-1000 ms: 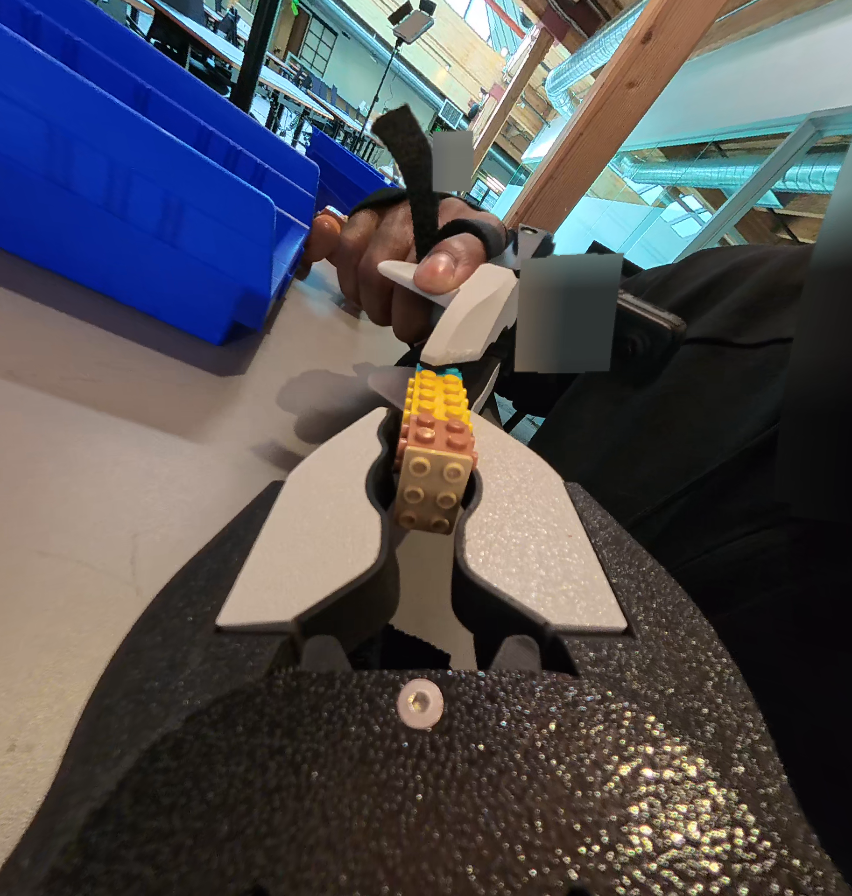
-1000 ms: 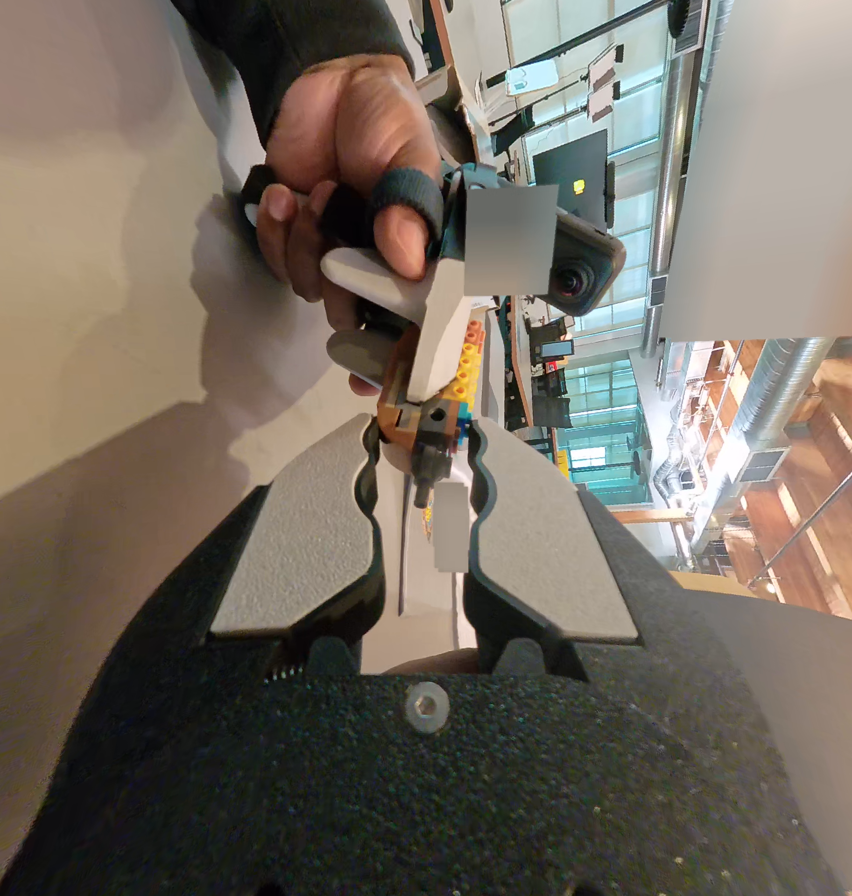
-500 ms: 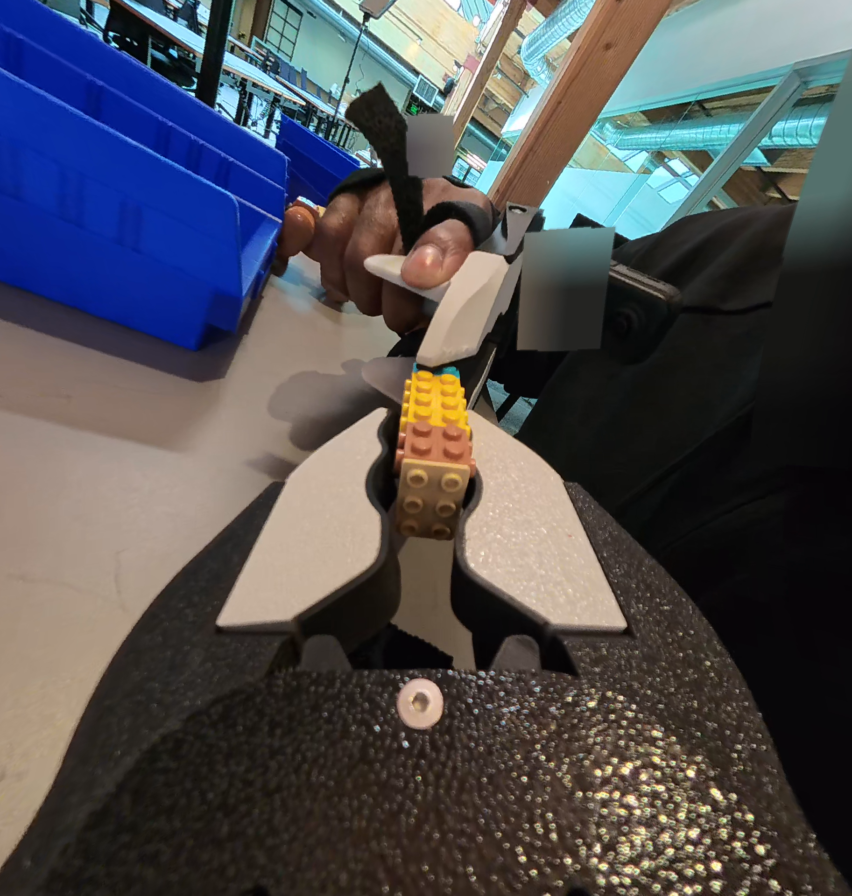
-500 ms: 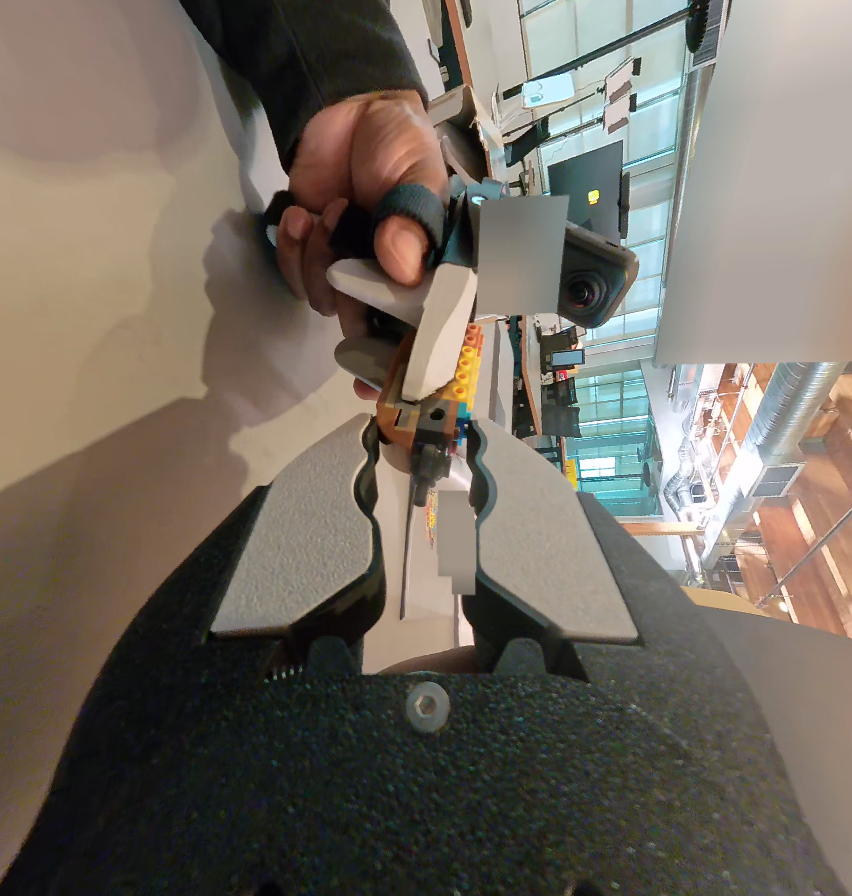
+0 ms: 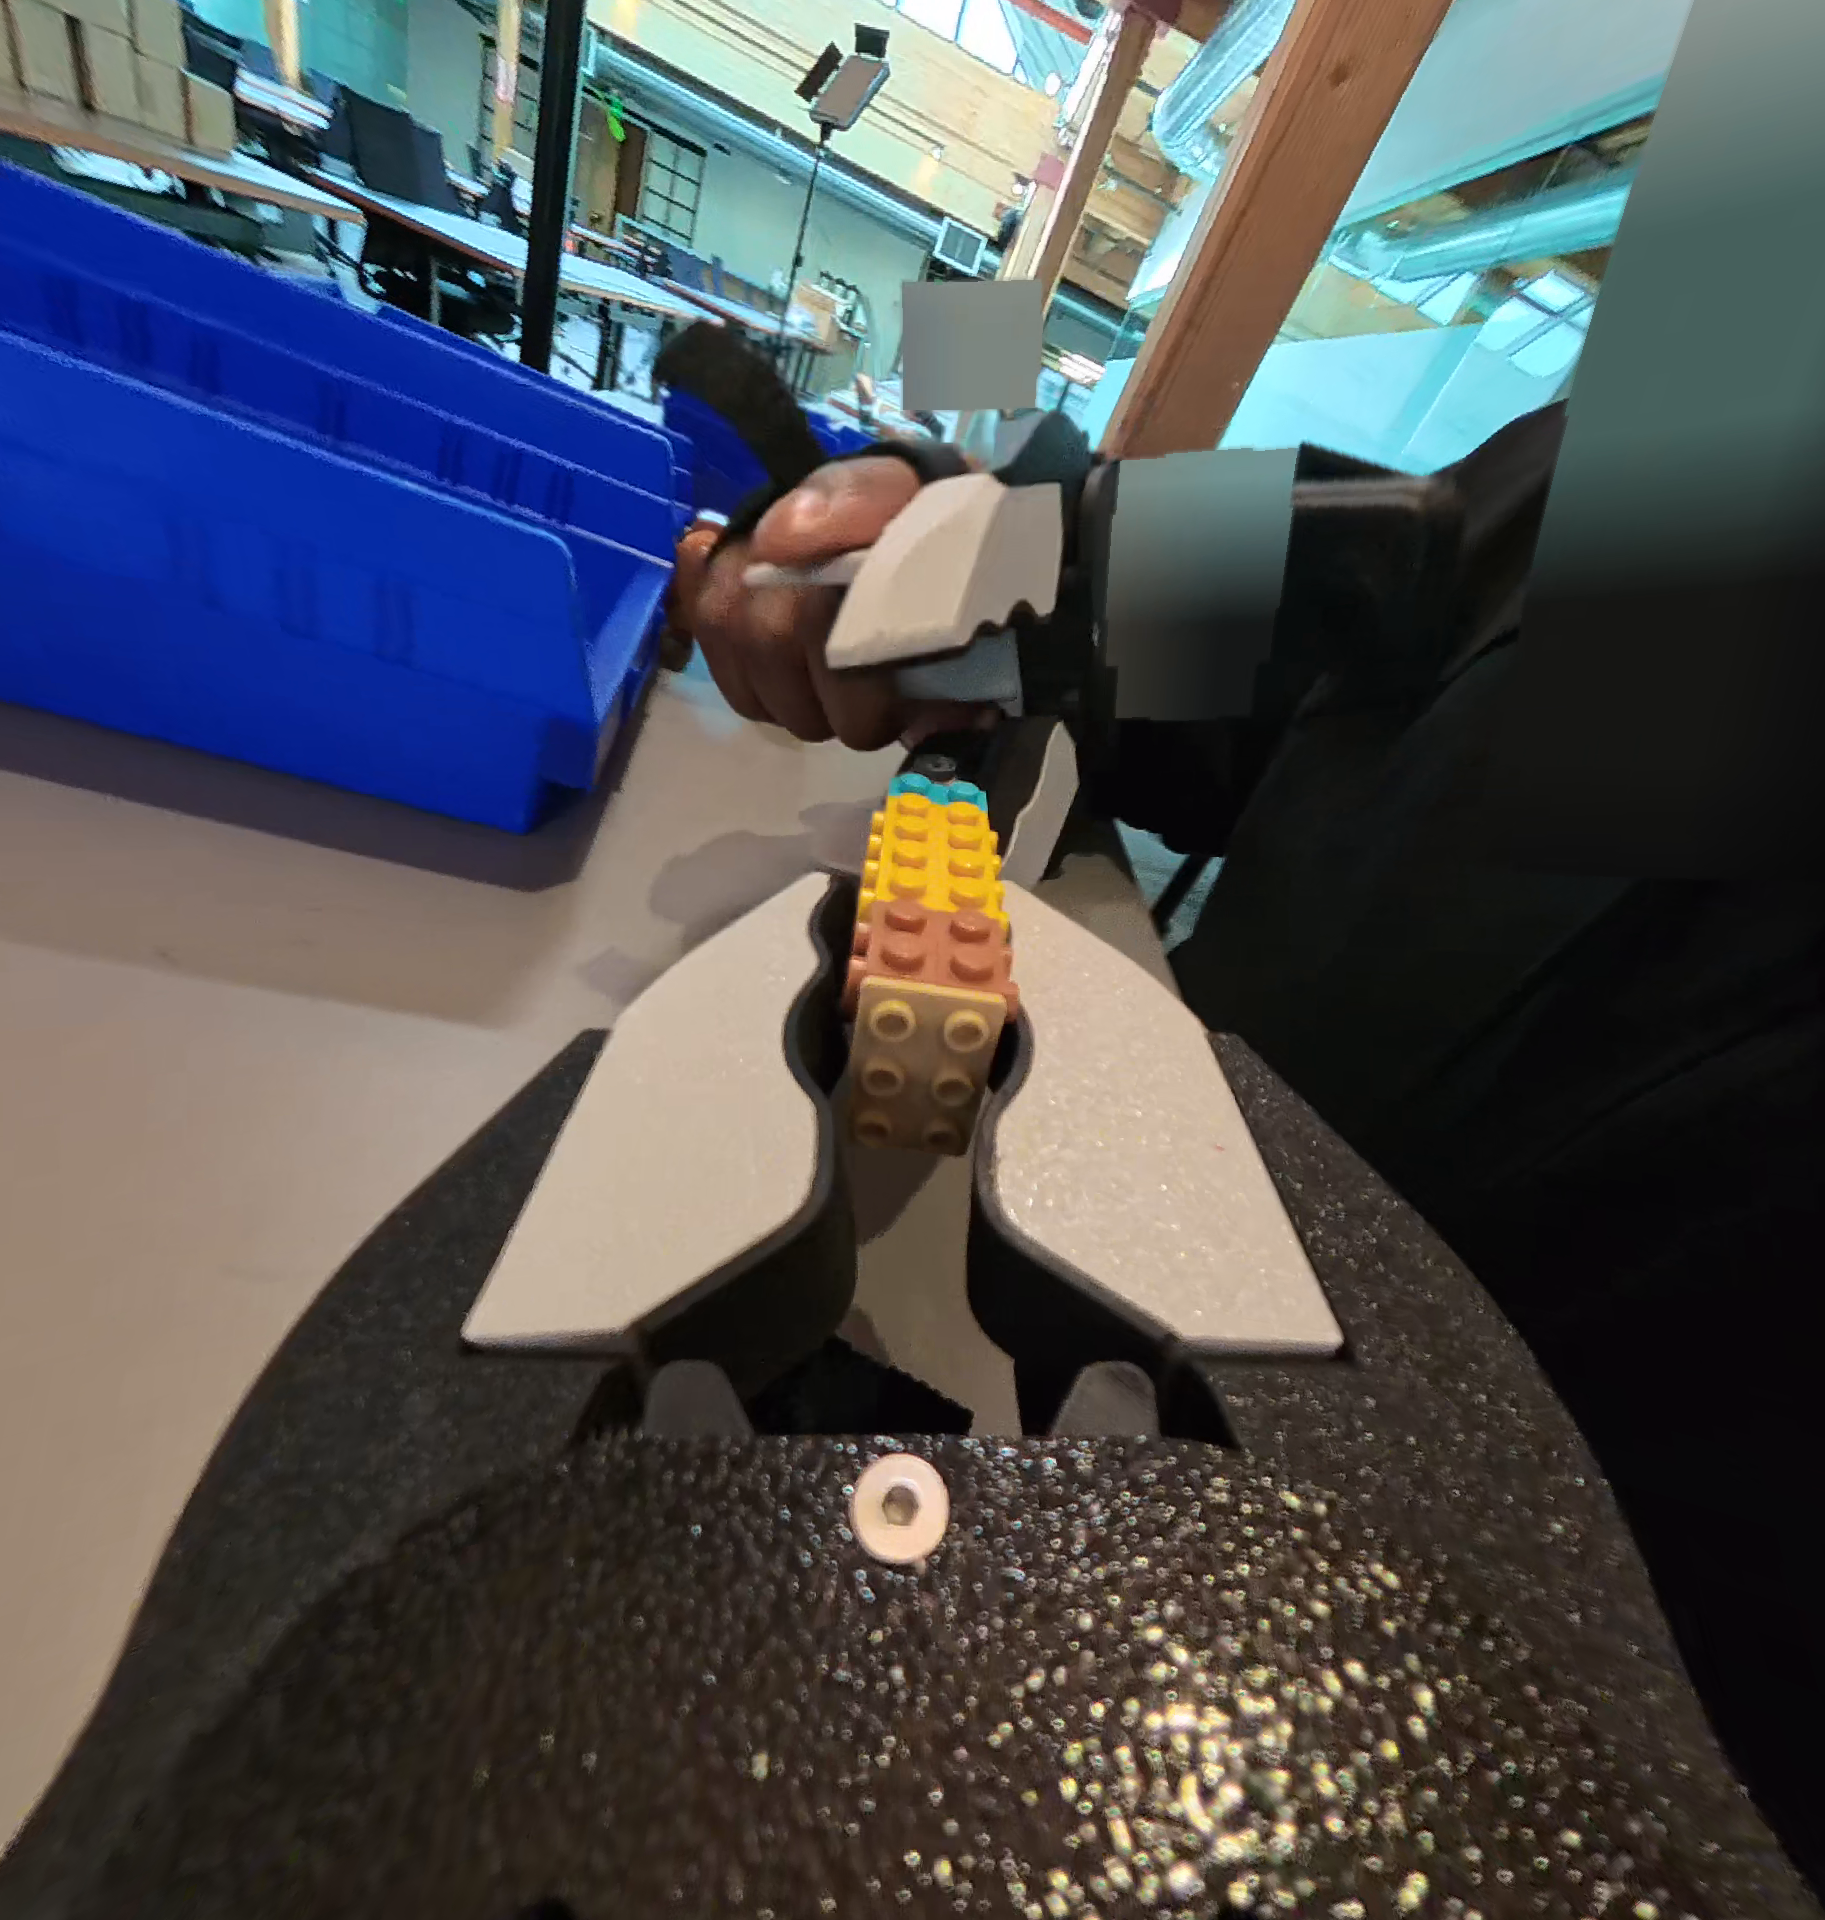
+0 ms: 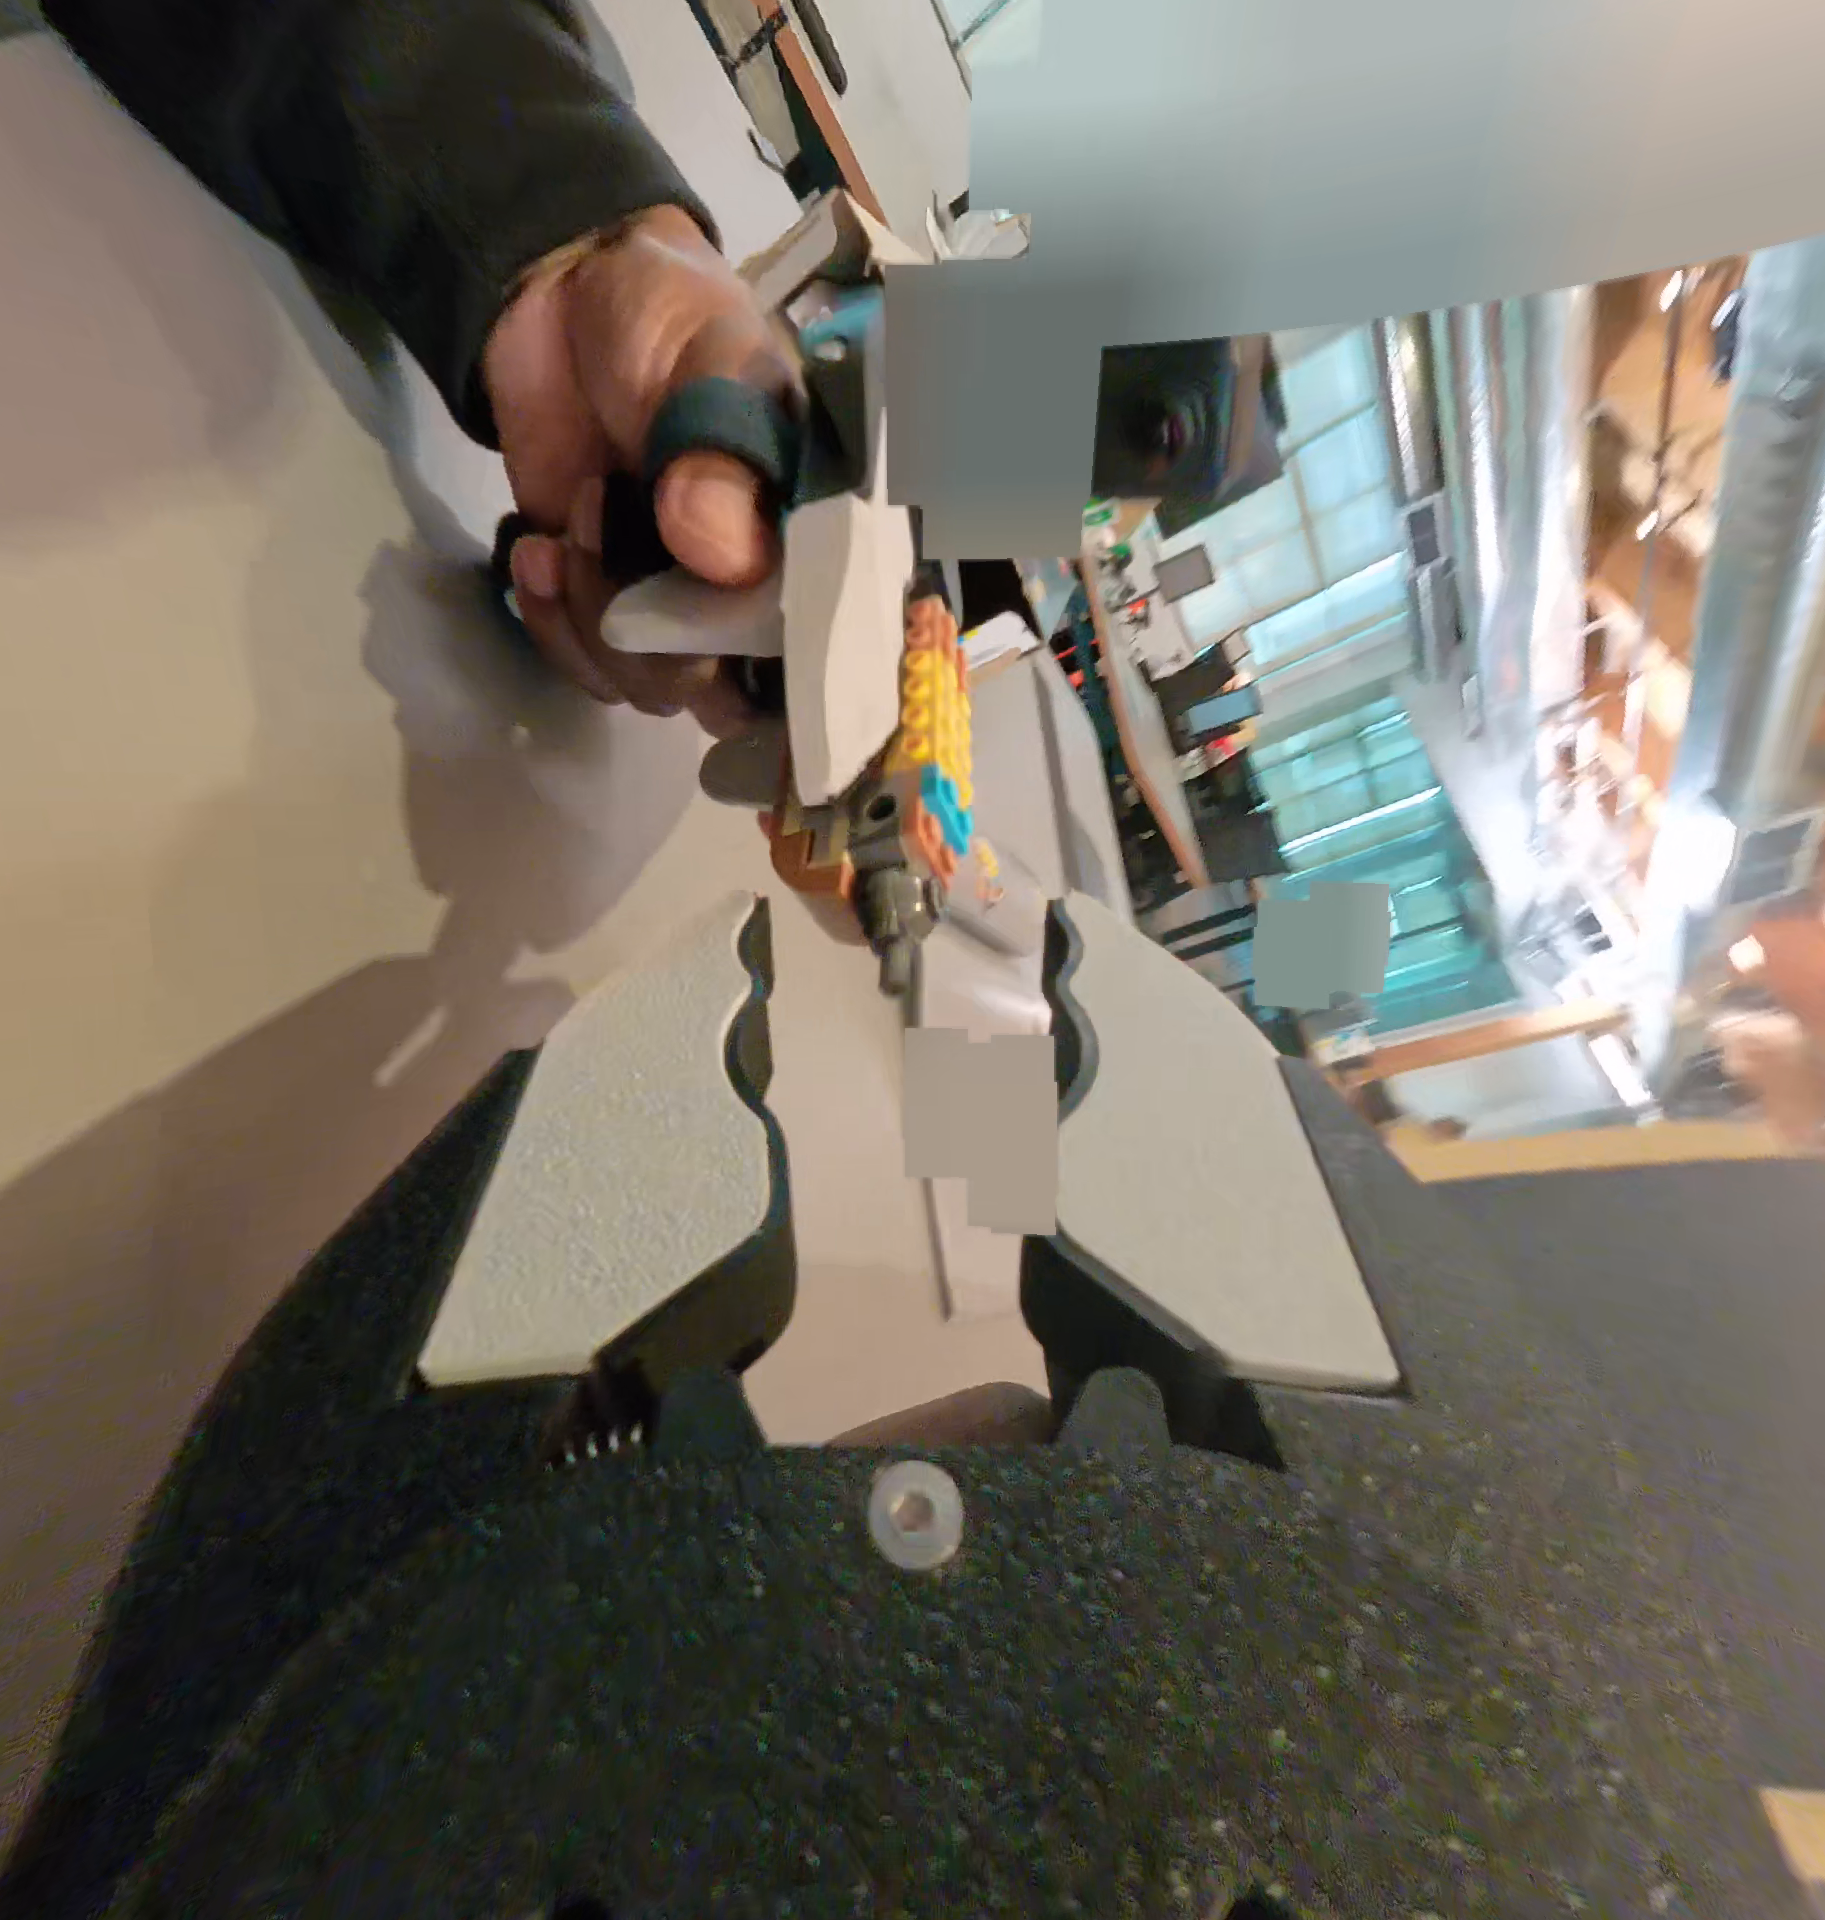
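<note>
Left hand-held gripper [image 5: 929,997]: seen pinching a brick assembly [image 5: 934,935], with both pads pressed on its sides.
Brick assembly: a tan plate lay nearest the camera, then brown, yellow and teal bricks running toward 12 o'clock; in the right wrist view its dark grey end piece [image 6: 892,904] pointed toward 6 o'clock.
Right hand-held gripper [image 6: 903,935]: its jaws were spread wide, with the grey end piece standing between the fingertips and touched by neither pad.
Bench [image 5: 212,1039]: a pale grey surface was seen at 9 o'clock of the left hand-held gripper, and shadows were cast on it.
Right hand [image 5: 783,613]: seen at 12 o'clock beyond the brick assembly, wrapped by a black strap around the grip.
Left hand [image 6: 638,468]: seen at 11 o'clock in the right wrist view, in a dark sleeve [image 6: 388,177].
Blue bins [image 5: 264,551]: these were lined up on the bench at 10 o'clock, well apart from both grippers.
Wooden post [image 5: 1272,218]: seen far off at 1 o'clock.
</note>
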`<control>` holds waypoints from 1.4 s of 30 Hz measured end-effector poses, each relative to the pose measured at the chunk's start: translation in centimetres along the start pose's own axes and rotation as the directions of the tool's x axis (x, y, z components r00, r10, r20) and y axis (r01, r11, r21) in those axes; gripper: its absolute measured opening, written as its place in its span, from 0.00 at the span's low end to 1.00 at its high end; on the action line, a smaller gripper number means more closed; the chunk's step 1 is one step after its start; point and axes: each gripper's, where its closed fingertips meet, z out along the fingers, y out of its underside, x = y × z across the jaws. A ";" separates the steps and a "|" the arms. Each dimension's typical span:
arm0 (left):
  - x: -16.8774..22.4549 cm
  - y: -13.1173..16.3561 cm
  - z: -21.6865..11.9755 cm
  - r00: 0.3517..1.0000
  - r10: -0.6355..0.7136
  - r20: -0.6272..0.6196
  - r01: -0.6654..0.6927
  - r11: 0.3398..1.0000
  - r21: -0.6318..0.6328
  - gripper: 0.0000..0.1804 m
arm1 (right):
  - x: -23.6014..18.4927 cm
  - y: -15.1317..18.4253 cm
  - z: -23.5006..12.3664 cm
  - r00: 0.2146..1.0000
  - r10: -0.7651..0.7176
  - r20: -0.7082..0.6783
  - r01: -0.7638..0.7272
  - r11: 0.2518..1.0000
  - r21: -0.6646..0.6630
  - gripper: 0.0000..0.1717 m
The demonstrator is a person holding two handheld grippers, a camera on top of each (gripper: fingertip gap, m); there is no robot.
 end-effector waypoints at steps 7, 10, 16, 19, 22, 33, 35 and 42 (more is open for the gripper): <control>-2.0 0.7 -0.9 0.955 0.239 0.176 -0.221 0.968 -0.115 0.12 | -0.3 0.8 -0.1 0.912 0.384 0.146 -0.383 0.923 -0.037 0.21; -2.5 1.1 -0.9 0.909 0.352 0.222 -0.314 0.930 -0.189 0.12 | -0.1 0.4 0.0 0.867 0.469 0.169 -0.470 0.882 -0.037 0.13; -2.7 1.5 -0.5 0.816 0.523 0.247 -0.453 0.844 -0.288 0.12 | -0.3 0.0 0.4 0.853 0.485 0.192 -0.484 0.873 -0.058 0.10; -3.0 1.6 -0.5 0.778 0.570 0.265 -0.487 0.813 -0.321 0.12 | -0.9 -0.1 0.5 0.867 0.454 0.205 -0.449 0.890 -0.072 0.11; -2.9 1.6 -0.4 0.774 0.577 0.259 -0.494 0.808 -0.322 0.12 | -1.4 0.2 0.7 0.885 0.416 0.210 -0.405 0.909 -0.098 0.11; -3.0 2.3 -0.2 0.762 0.600 0.243 -0.499 0.783 -0.371 0.12 | -2.0 0.5 0.9 0.918 0.339 0.206 -0.315 0.938 -0.141 0.08; -2.9 2.3 -0.2 0.769 0.593 0.239 -0.493 0.788 -0.368 0.12 | -2.1 0.5 0.9 0.917 0.342 0.206 -0.319 0.938 -0.138 0.08; -3.0 2.4 -0.2 0.778 0.580 0.241 -0.481 0.797 -0.365 0.12 | -2.2 0.6 1.1 0.921 0.340 0.193 -0.318 0.938 -0.135 0.08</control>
